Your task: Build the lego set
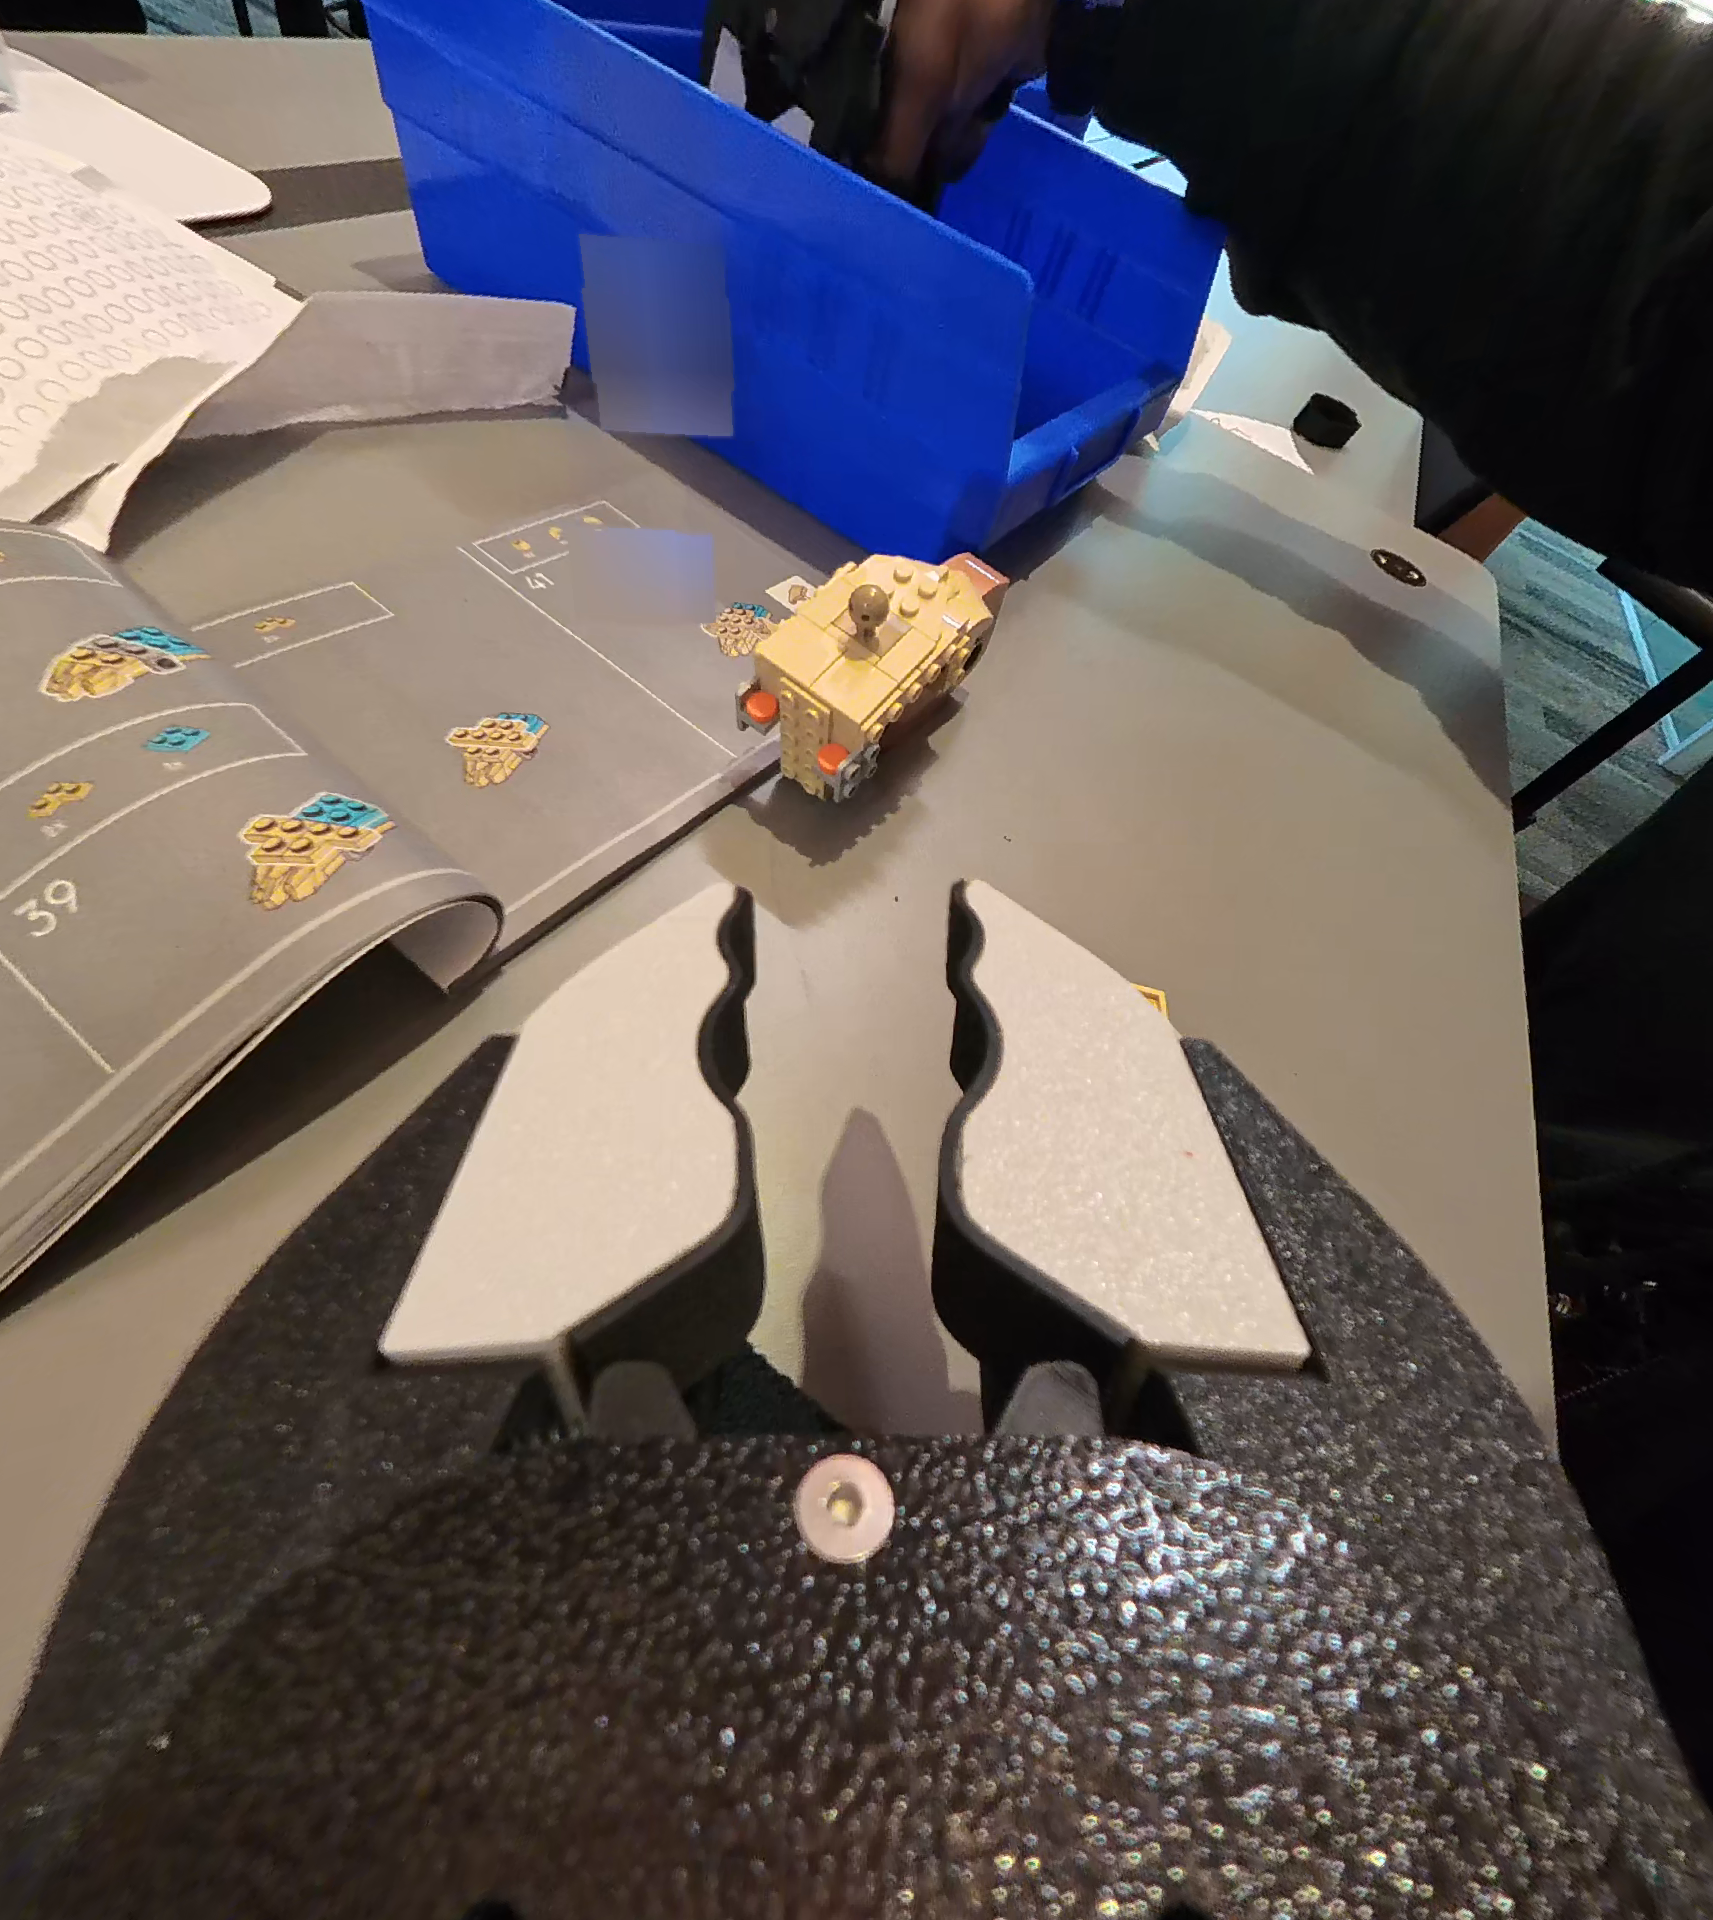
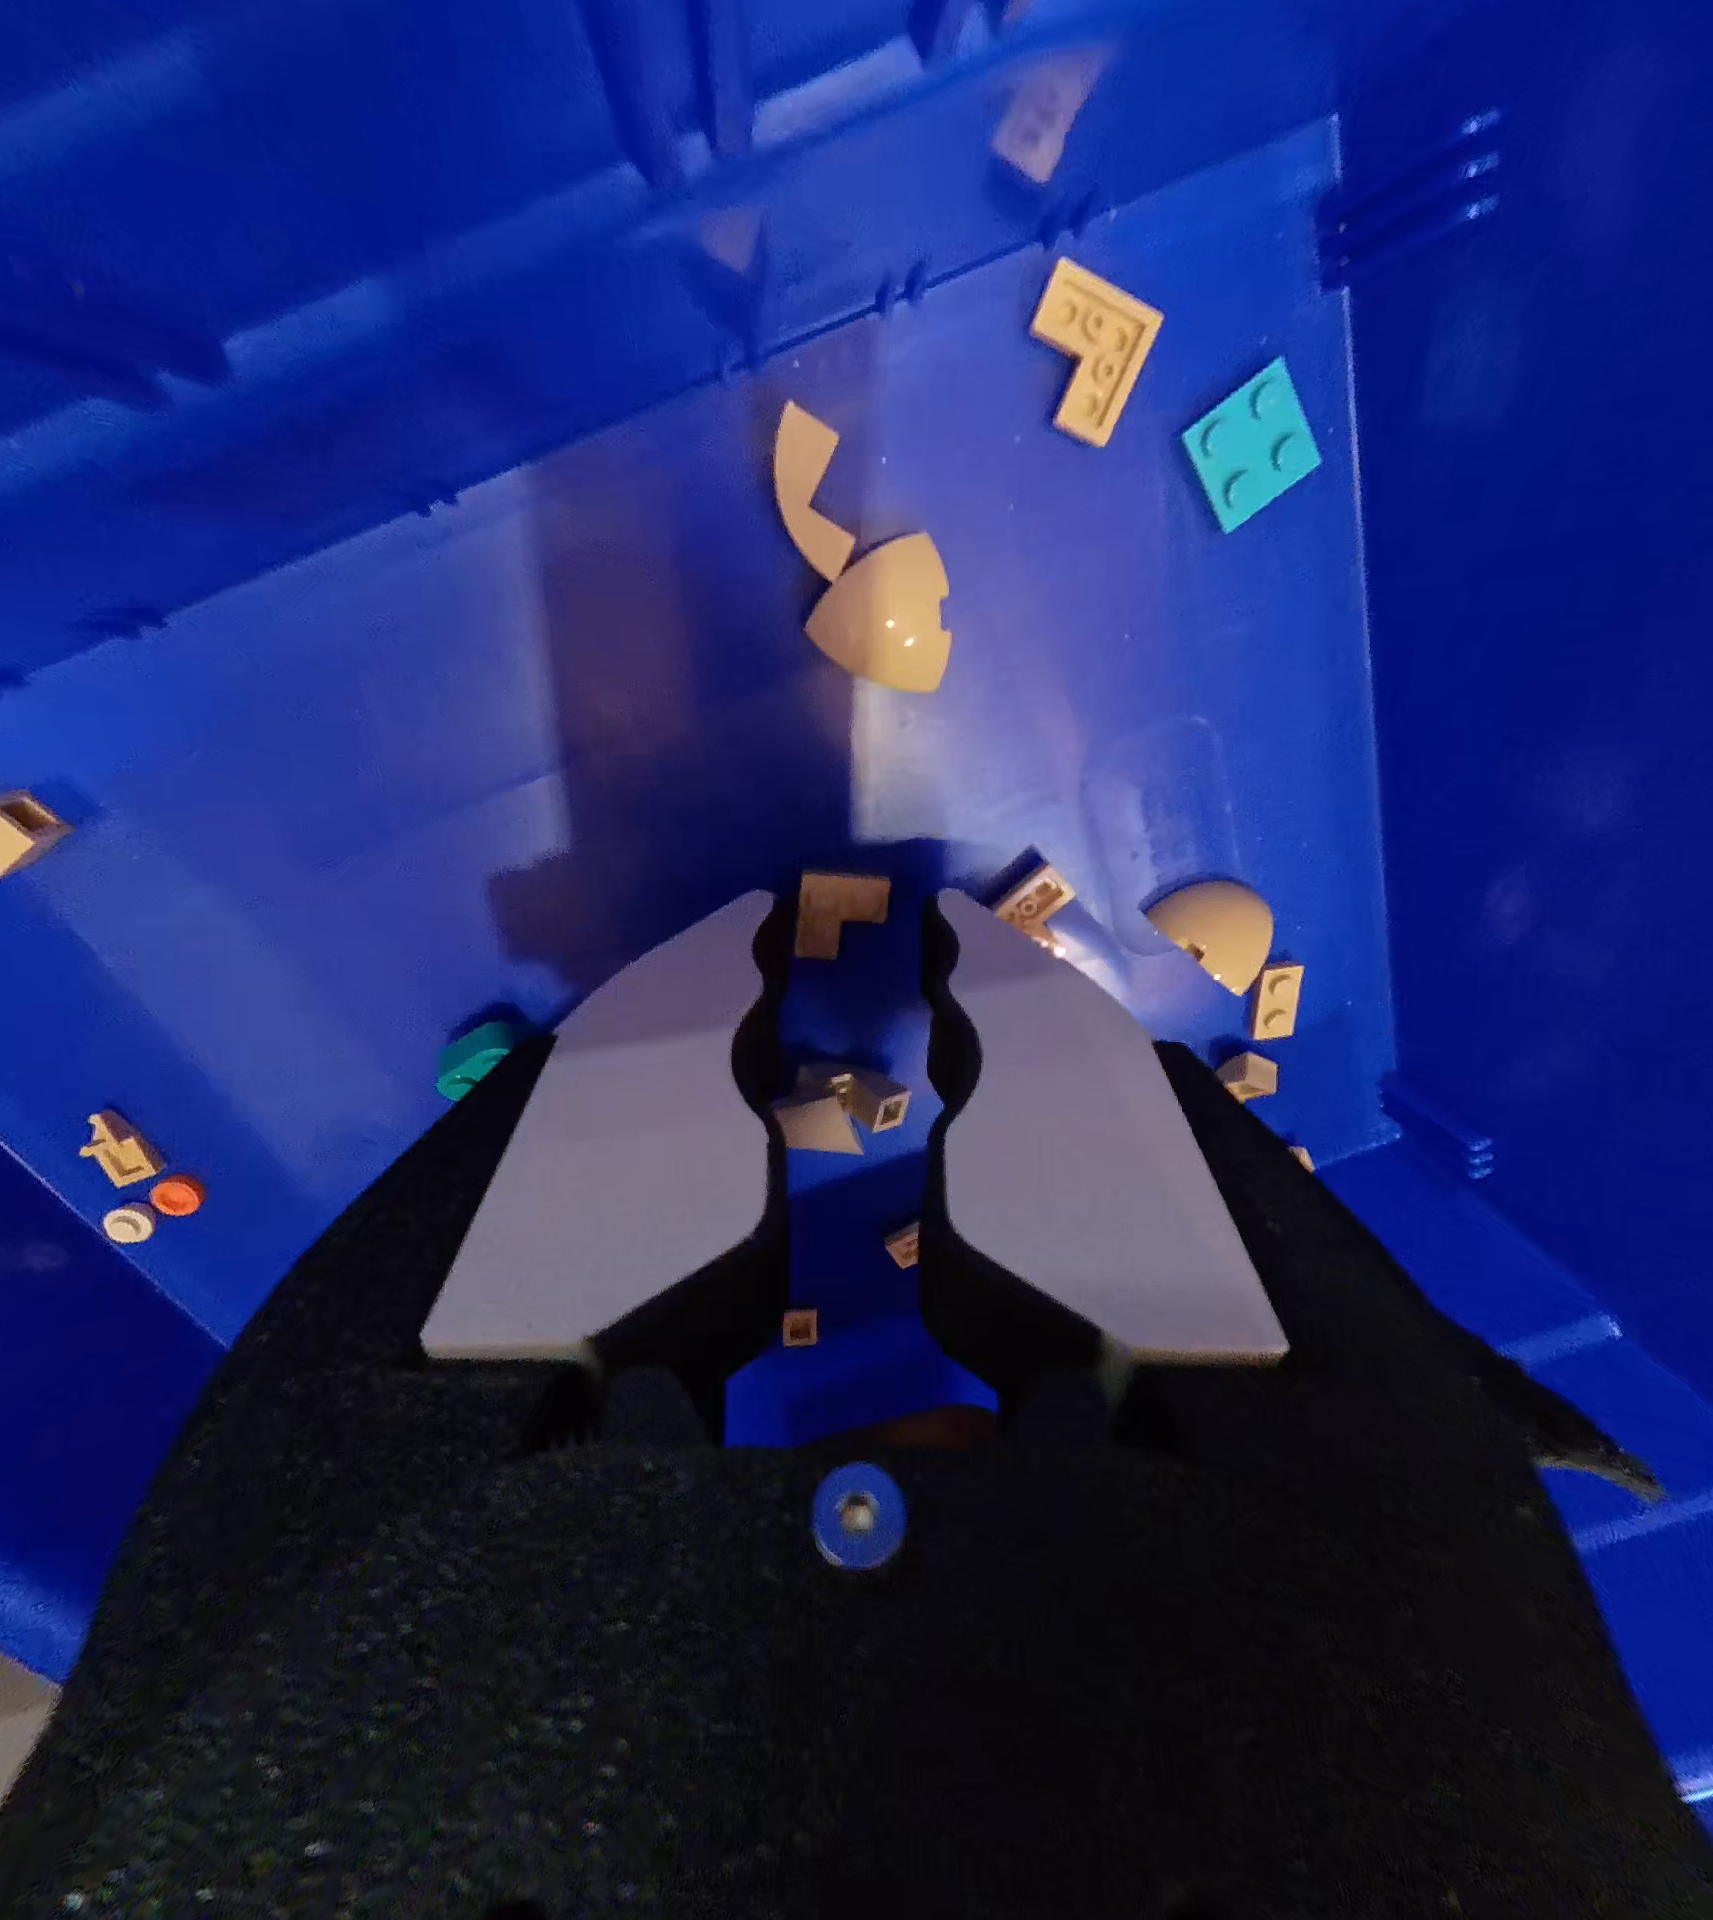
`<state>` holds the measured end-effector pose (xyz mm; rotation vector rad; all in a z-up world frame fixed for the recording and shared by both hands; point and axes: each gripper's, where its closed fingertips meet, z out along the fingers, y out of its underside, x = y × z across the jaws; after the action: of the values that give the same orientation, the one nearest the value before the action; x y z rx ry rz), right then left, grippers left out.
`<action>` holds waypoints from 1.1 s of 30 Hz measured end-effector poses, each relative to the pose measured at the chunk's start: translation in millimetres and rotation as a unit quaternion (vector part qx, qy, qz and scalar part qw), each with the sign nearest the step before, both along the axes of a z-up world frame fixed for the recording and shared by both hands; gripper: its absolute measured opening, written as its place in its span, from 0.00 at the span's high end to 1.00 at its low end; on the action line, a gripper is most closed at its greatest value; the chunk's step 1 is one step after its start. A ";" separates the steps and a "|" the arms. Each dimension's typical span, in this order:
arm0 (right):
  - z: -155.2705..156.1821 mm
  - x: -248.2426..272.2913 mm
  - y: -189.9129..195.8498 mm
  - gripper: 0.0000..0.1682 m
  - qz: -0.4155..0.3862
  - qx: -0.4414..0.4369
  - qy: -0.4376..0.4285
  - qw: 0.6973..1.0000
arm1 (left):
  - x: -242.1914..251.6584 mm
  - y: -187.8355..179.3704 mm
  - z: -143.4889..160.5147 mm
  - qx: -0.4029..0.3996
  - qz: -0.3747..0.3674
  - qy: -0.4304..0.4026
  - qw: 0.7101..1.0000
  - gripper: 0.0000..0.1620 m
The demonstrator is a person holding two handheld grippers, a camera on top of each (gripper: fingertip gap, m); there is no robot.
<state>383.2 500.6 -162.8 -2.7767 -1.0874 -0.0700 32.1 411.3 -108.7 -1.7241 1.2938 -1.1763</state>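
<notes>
Right now the right gripper is down inside the blue bin, its jaws parted and holding nothing, the tips hovering over a small tan corner piece on the bin floor. From that piece, a tan dome piece lies toward 12 o'clock, a larger tan corner plate and a teal square plate toward 1 o'clock, and a tan cube out at 9 o'clock.

The left gripper waits over the grey table, jaws released and empty. The half-built tan model sits on the table at 12 o'clock from its tips, touching the edge of the open instruction booklet, with the bin just behind.

The step in hand looks like picking the next part. To do it well, I would check the piece against the booklet, line the jaws square across two flat sides of the corner piece, go down until the tips nearly meet the floor, then close slowly. A flat plate can skid or flip, so a steady squeeze matters more than speed
</notes>
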 end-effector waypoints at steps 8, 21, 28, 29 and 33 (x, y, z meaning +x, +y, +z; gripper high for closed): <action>-0.3 -2.8 -0.7 0.91 -0.009 0.003 -0.005 1.000 | 2.8 -41.3 -12.3 -0.059 -0.084 0.036 0.994 0.78; 50.7 -22.7 -2.7 0.91 -0.011 0.117 0.014 0.993 | 5.1 -90.4 -56.0 0.106 -0.140 0.195 0.965 0.82; 81.5 -56.2 -36.2 0.91 0.004 0.161 0.070 0.984 | 10.2 -95.0 -49.8 0.025 -0.142 0.176 0.974 0.90; 86.7 -64.1 -43.6 0.91 0.010 0.169 0.085 0.982 | 11.4 -98.2 -45.3 -0.018 -0.146 0.161 0.976 0.90; 108.0 -104.6 -82.7 0.91 0.050 0.209 0.152 0.965 | 13.7 -92.2 -32.9 -0.181 -0.124 0.119 0.968 0.90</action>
<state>278.7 417.9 -54.8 -2.2641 -0.9945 0.1228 45.8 319.1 -141.6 -2.0617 1.5478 -1.4546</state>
